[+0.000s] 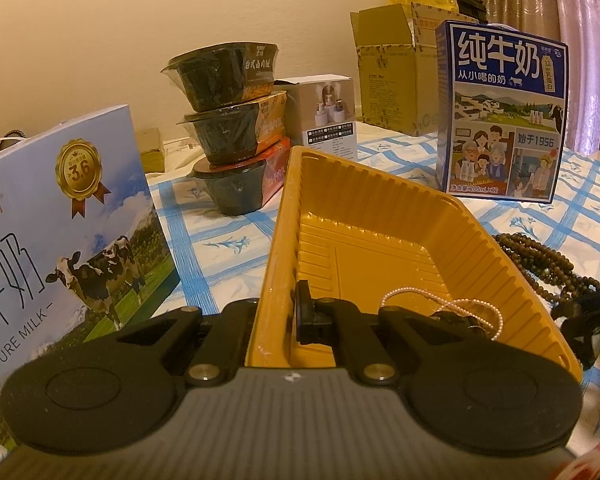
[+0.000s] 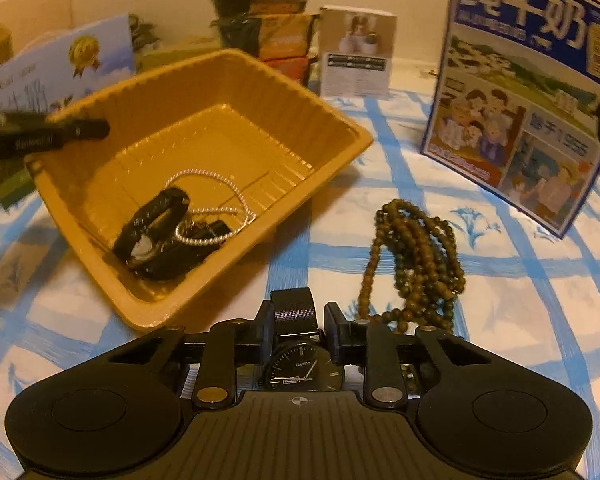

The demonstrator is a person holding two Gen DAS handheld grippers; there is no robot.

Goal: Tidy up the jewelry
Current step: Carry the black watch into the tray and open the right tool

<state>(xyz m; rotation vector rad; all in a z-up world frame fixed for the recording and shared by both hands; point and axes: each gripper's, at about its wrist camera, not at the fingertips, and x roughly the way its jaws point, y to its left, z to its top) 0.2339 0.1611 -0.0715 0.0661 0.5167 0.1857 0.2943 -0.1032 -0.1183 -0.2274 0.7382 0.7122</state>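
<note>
My left gripper point(image 1: 276, 316) is shut on the near side wall of a yellow plastic tray point(image 1: 380, 208), one finger outside and one inside. In the right wrist view it reaches in from the left onto the tray's rim point(image 2: 204, 60). Inside the tray lie a black band point(image 2: 156, 220) and a thin silver chain point(image 2: 216, 210), the chain also visible in the left wrist view point(image 1: 460, 306). My right gripper point(image 2: 296, 326) is closed on the mesh strap of a black quartz watch point(image 2: 306, 368) just beside the tray. A string of brown beads point(image 2: 416, 256) lies on the cloth to its right.
A blue-checked tablecloth point(image 2: 380, 184) covers the table. A blue milk carton point(image 1: 504, 112) stands right of the tray and a pale blue milk box point(image 1: 60, 232) left of it. Behind are three stacked black bowls point(image 1: 232, 132), a small white box point(image 1: 332, 116) and a cardboard box point(image 1: 392, 76).
</note>
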